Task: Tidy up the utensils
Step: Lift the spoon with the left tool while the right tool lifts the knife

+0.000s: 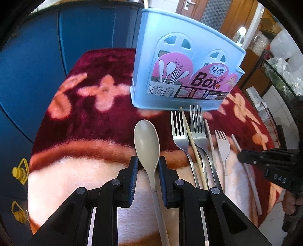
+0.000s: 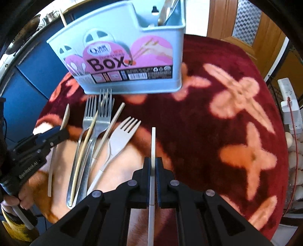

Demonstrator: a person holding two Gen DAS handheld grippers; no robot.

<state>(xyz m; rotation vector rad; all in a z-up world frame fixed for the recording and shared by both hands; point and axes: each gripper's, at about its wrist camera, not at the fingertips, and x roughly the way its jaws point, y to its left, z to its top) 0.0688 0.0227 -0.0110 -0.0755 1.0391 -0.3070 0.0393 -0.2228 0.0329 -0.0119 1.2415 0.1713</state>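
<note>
My left gripper (image 1: 148, 167) is shut on a beige spoon (image 1: 146, 140), its blue pads pinching the base of the bowl; the right wrist view shows that gripper (image 2: 63, 132) at the left with the spoon (image 2: 65, 117). My right gripper (image 2: 152, 164) is shut on a pale flat chopstick (image 2: 153, 142) that points towards the blue utensil box (image 2: 121, 56). The left wrist view shows this gripper (image 1: 241, 158) on the same chopstick (image 1: 253, 191). Between the grippers lie two metal forks (image 1: 180, 136), a wooden chopstick (image 1: 191, 140) and a beige plastic fork (image 1: 223, 147).
The blue box (image 1: 181, 66) stands on a red flowered cloth (image 2: 217, 132); metal utensils (image 2: 166, 13) stick out of its right compartment. Blue cabinets (image 1: 85, 30) stand behind. A power strip (image 2: 289, 98) and eggs (image 2: 295, 170) lie beyond the table's right edge.
</note>
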